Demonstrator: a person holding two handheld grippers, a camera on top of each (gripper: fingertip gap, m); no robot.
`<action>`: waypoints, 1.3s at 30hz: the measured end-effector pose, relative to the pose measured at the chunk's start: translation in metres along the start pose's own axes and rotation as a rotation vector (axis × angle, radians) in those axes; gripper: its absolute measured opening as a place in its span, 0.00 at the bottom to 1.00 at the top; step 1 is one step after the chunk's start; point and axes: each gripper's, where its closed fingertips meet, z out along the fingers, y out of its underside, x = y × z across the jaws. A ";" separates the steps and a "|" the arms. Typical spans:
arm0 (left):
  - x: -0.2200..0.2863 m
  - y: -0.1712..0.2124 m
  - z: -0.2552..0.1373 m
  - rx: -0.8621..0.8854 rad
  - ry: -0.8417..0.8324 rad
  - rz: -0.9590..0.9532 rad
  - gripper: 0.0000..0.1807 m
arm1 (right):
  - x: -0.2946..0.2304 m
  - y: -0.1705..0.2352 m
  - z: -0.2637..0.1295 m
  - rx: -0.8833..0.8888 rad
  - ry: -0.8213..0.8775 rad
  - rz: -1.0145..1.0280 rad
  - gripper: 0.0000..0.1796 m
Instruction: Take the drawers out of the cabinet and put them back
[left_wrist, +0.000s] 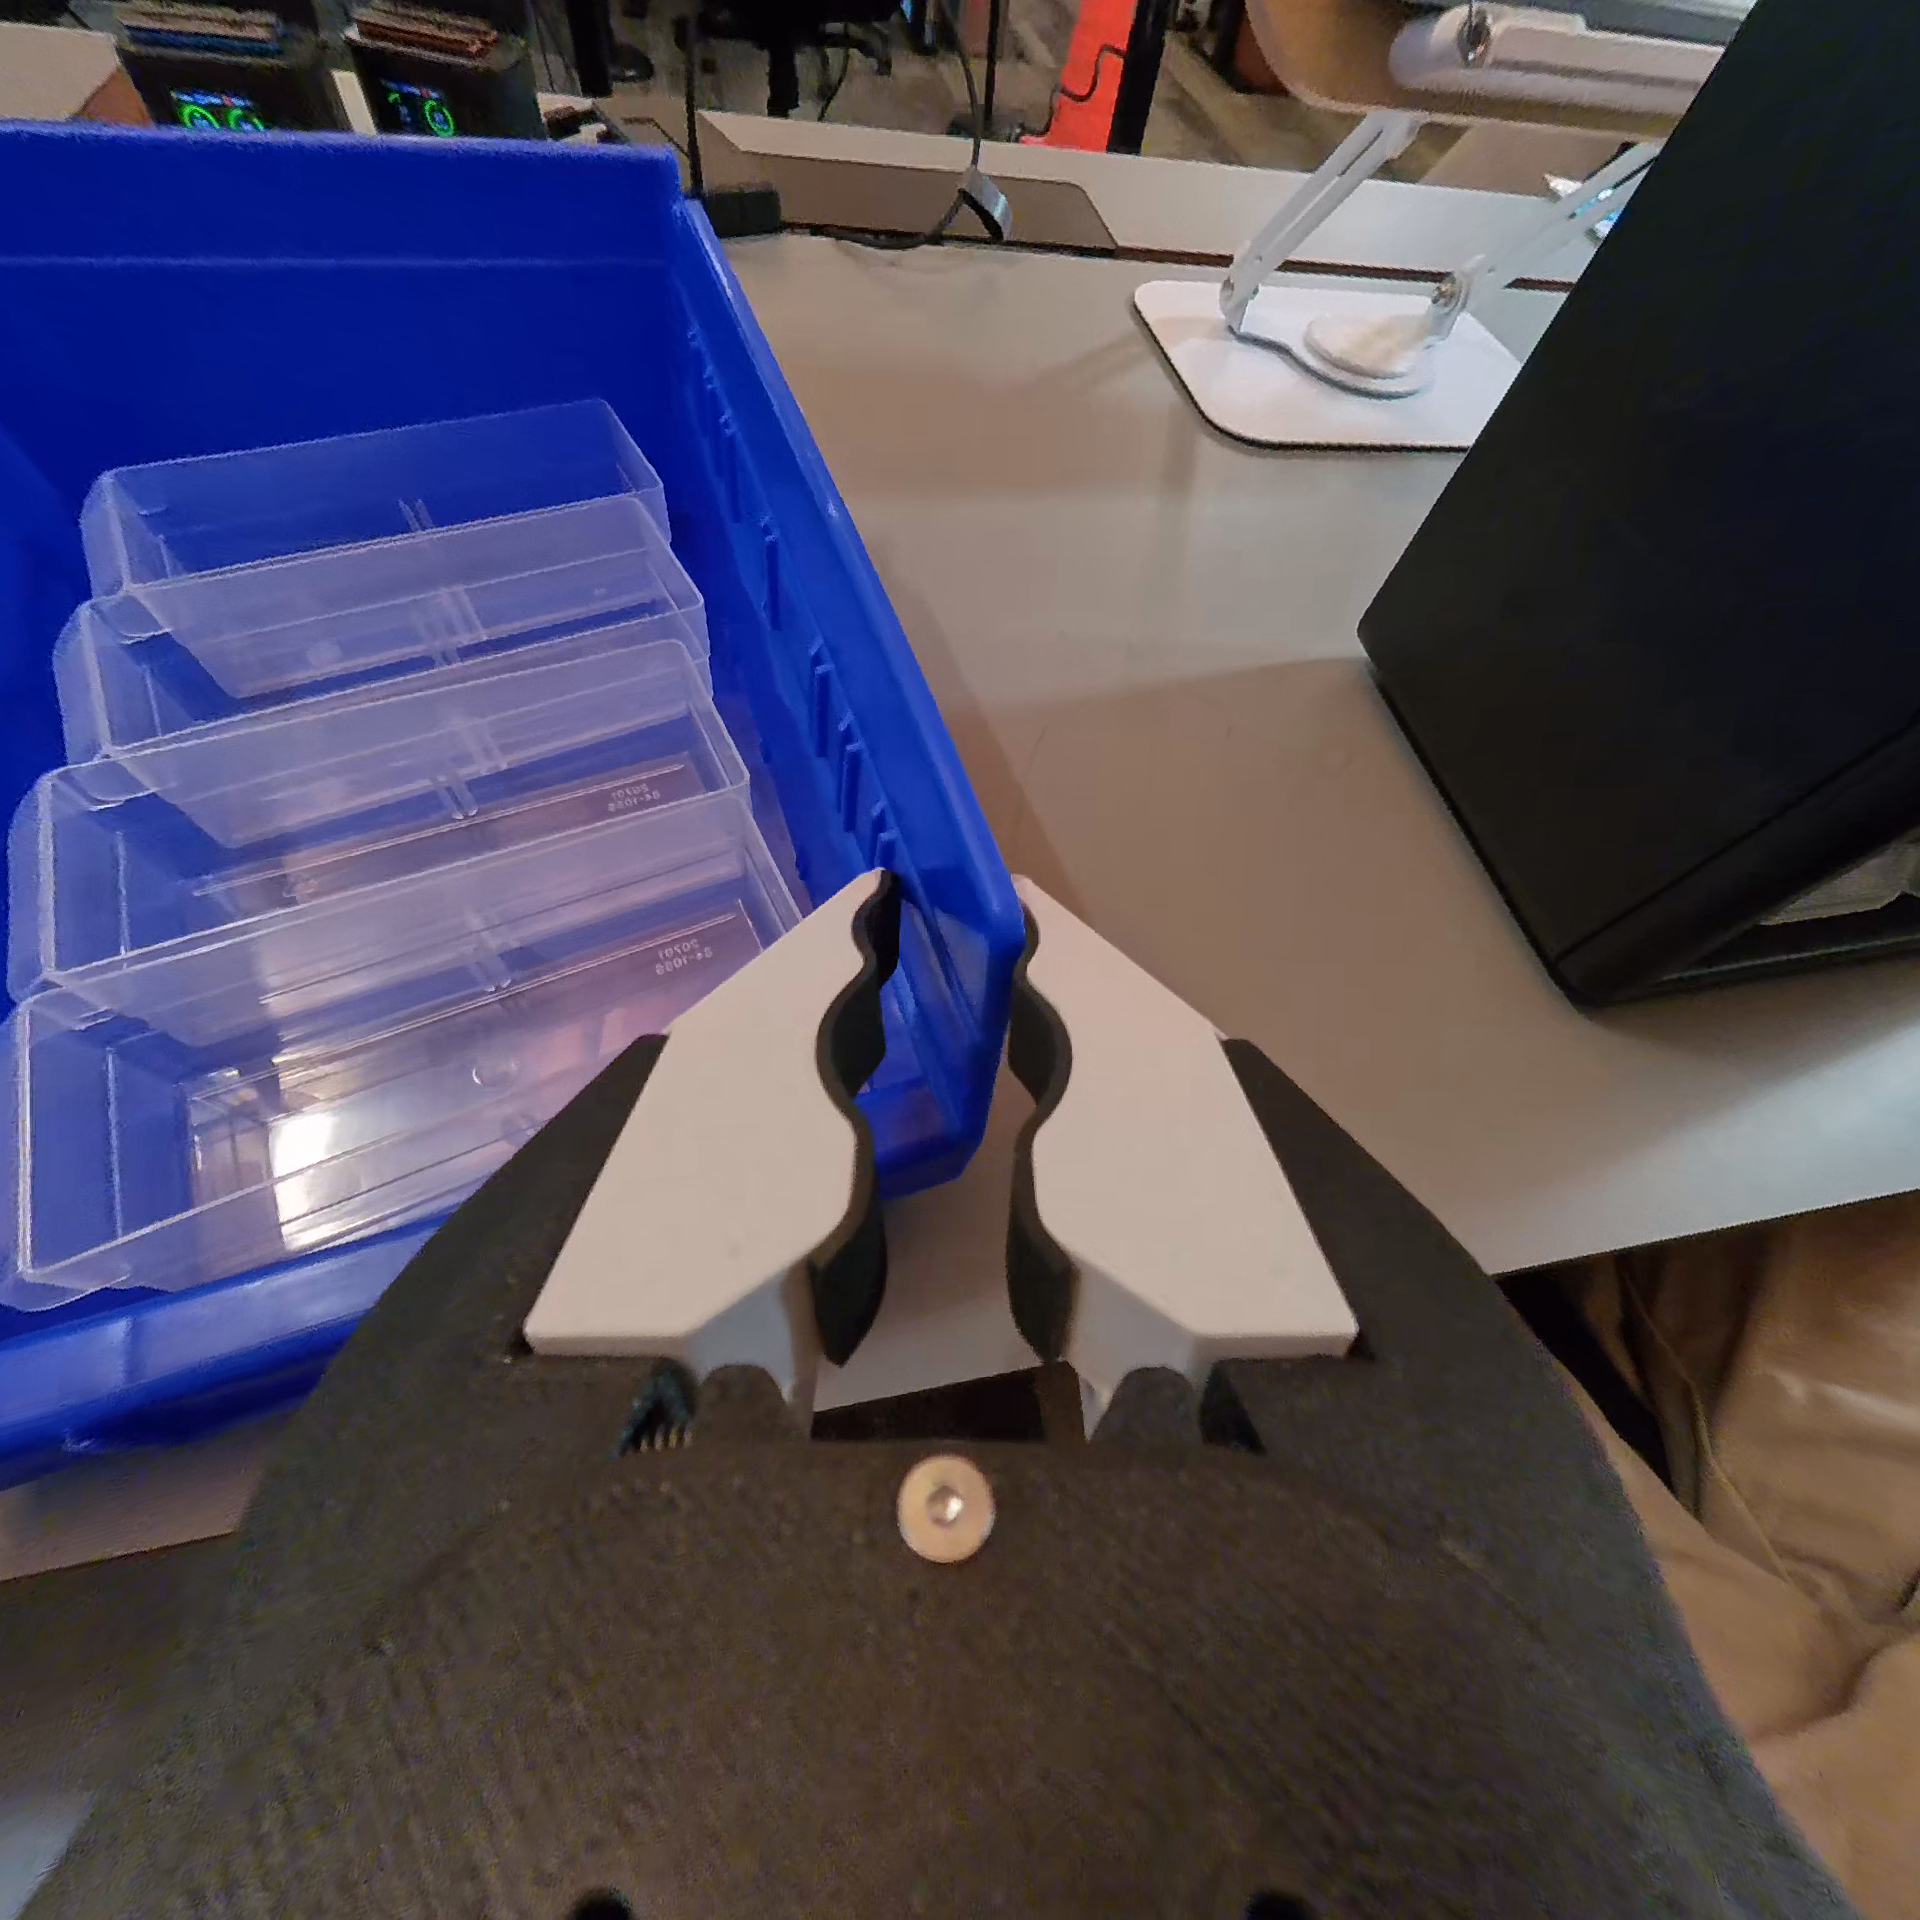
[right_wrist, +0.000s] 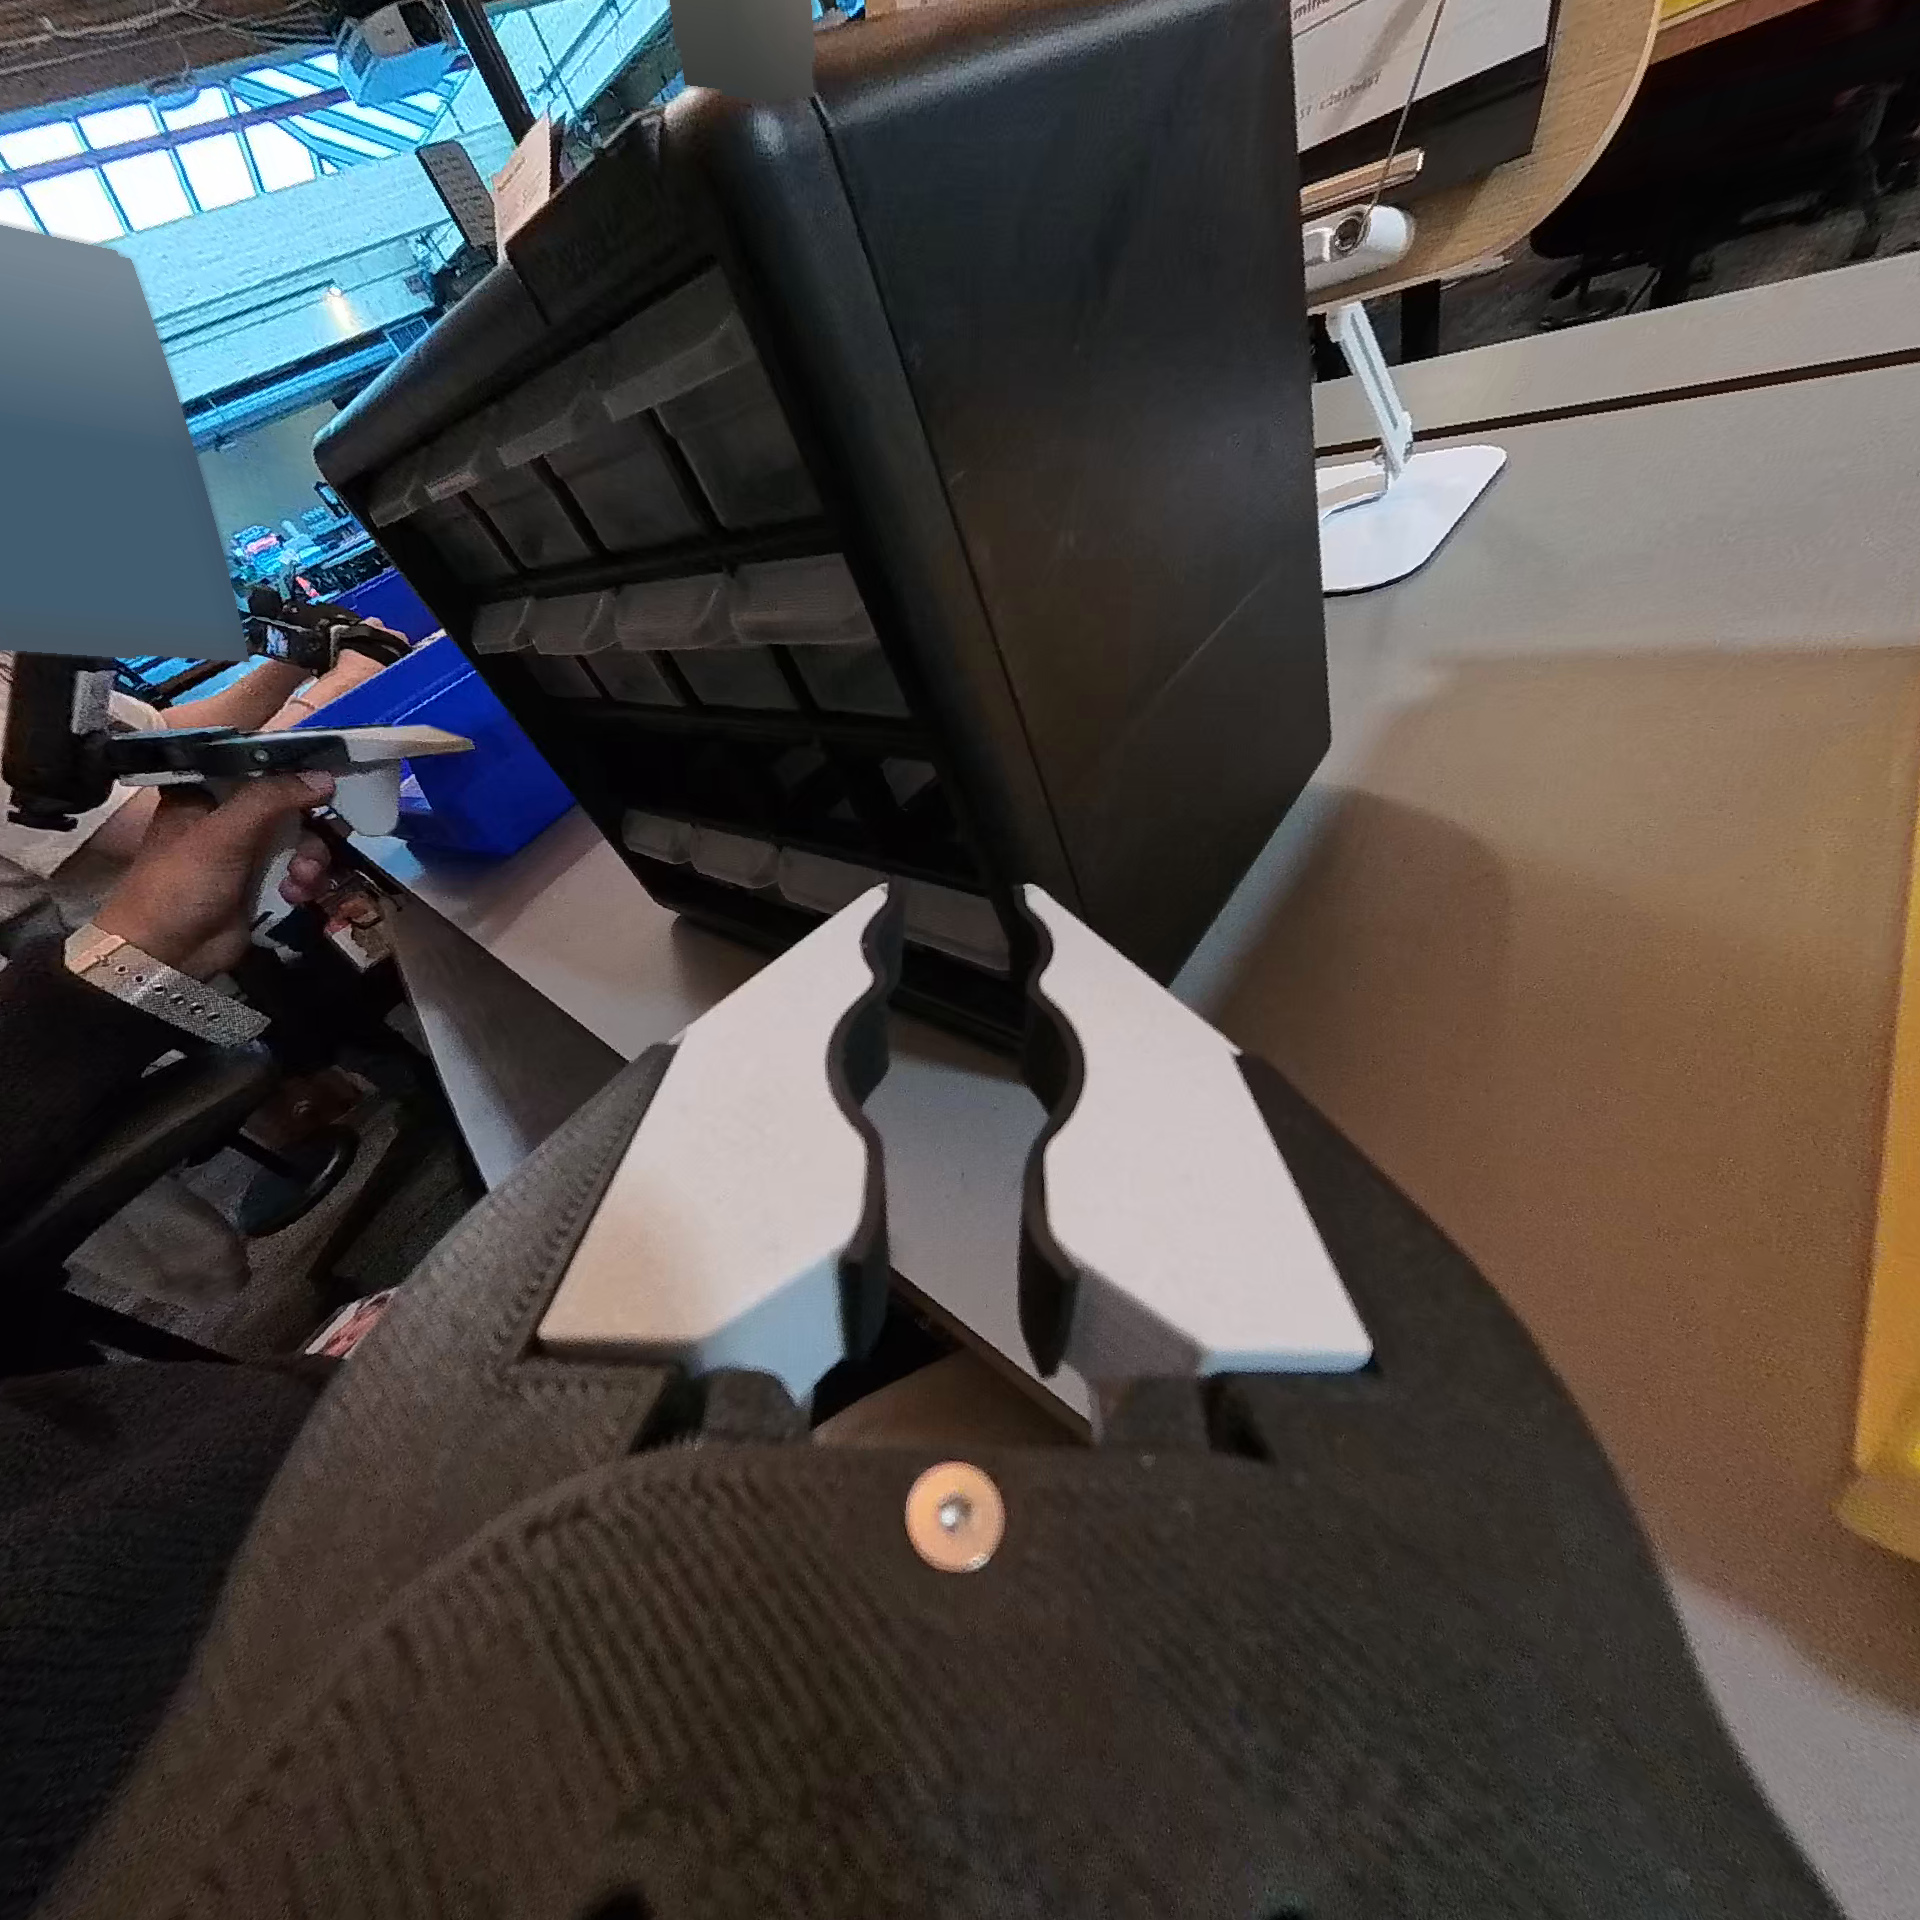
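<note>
Grey tabletop carries a blue bin at left and a black cabinet at right, with desks, chairs and lit screens in the room behind

Left wrist view: four clear plastic drawers lie in a row inside the bin, each overlapping the next, all out of the cabinet. Left gripper hovers over the bin's near right corner; its fingers stand a narrow gap apart, nothing between them. The bin's rim shows through the gap. A white stand sits on the tabletop farther back, beside the cabinet's black side

Right wrist view: cabinet seen from its front corner, appearing tilted in the frame. Upper rows hold clear drawers; one lower row shows dark open slots; the bottom row has drawers in place. Right gripper points at the bottom row near the cabinet's right edge, fingers a narrow gap apart, holding nothing; contact with the cabinet cannot be told. At far left a hand holds the other gripper near the bin
</note>
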 end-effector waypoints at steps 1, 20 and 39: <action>0.001 -0.001 -0.001 0.007 0.005 -0.005 0.09 | 0.000 0.000 0.000 0.000 -0.001 0.000 0.10; -0.069 -0.011 -0.031 -0.203 -0.091 0.081 0.20 | 0.010 0.019 0.004 -0.050 0.011 0.051 0.10; -0.151 0.034 -0.004 -0.854 0.035 0.568 0.14 | 0.004 0.019 0.004 -0.044 -0.004 0.074 0.09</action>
